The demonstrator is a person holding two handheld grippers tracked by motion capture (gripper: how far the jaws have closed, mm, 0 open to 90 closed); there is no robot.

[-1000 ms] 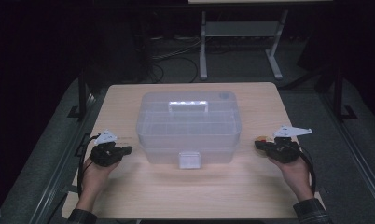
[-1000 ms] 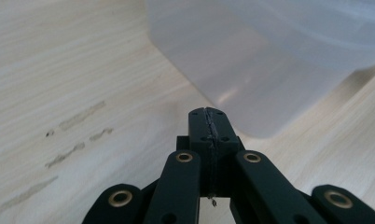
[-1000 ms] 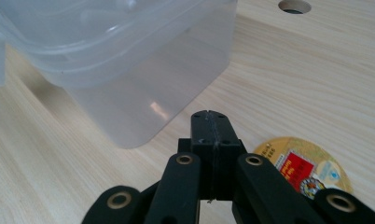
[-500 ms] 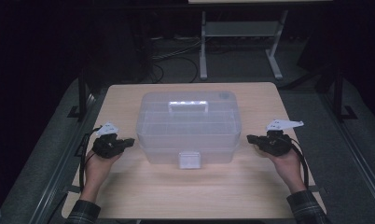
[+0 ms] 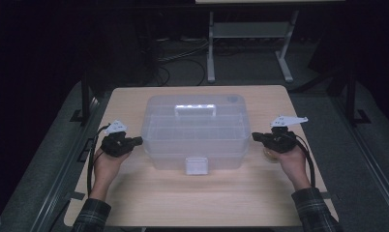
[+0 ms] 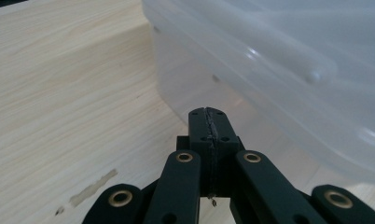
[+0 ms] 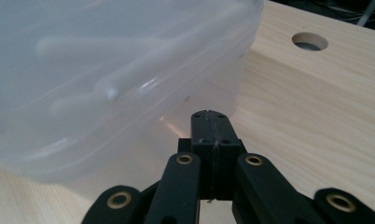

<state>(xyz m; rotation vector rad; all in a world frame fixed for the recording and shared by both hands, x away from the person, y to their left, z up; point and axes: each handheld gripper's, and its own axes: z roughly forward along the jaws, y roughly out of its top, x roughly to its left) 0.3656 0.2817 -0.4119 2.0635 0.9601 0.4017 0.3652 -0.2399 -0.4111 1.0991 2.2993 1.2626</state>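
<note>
1. From the high view I see a clear plastic storage box (image 5: 195, 131) in the middle of the light wooden bench (image 5: 134, 203). Its lid is on, with a white handle (image 5: 196, 109) on top and a pale latch (image 5: 196, 165) on the near wall; faint dividers show through the lid. My left tool (image 5: 136, 140) sits just beside the box's left end, my right tool (image 5: 255, 137) just beside its right end.
2. In the left gripper view my left tool (image 6: 209, 122) is clenched on nothing, jaws pressed together, tip close to the box's cloudy wall (image 6: 269, 70) under the protruding lid rim.
3. In the right gripper view my right tool (image 7: 210, 123) is likewise clenched and empty, near the box's rounded corner (image 7: 120, 79). A round hole (image 7: 309, 41) is cut in the bench beyond.
</note>
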